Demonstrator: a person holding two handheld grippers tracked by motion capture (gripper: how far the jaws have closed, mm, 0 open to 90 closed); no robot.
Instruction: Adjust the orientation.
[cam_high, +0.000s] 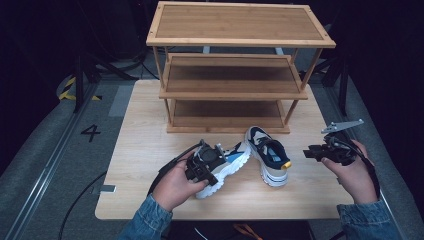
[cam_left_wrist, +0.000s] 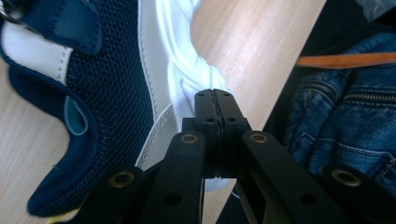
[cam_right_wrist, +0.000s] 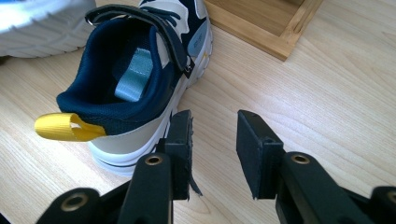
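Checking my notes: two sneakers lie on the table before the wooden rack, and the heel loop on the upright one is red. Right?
Not quite: the heel loop on the upright sneaker is yellow, as the right gripper view shows. Both sneakers do lie on the table before the wooden rack.

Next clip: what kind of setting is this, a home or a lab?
Probably a recording lab or studio, not a home. A bare wooden table stands against dark surroundings, with a painted number 4 and hazard tape on the grey floor. A wooden shoe rack and two sneakers look like staged props.
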